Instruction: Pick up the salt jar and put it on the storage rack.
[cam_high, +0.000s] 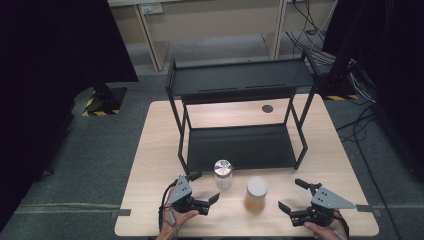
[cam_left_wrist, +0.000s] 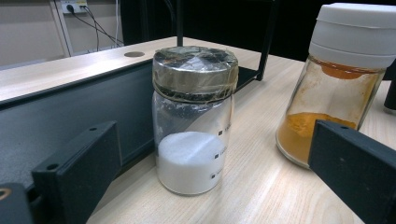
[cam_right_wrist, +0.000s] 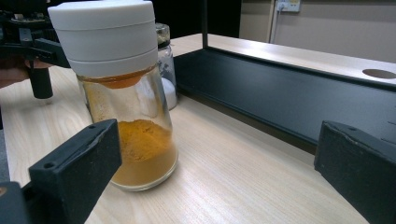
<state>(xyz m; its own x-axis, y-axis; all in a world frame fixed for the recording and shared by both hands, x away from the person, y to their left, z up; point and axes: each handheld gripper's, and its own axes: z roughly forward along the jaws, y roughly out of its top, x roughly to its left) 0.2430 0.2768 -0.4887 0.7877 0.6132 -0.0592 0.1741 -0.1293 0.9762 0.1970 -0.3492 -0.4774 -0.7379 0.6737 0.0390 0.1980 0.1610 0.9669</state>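
Gaping wide, both tongs, left (cam_high: 207, 186) and right (cam_high: 291, 195), flank two jars (cam_high: 223, 174) bearing unreadable markings.

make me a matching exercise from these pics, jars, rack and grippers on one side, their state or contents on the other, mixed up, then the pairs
Things:
1. jar with the foil-wrapped lid
2. jar with the white cap
3. black two-tier rack
4. left gripper

States:
A. partly filled with orange powder
B. both shelves bare
C. jaws apart, holding nothing
D. partly filled with white powder

Pairs: 1-D, 2-A, 3-B, 4-C
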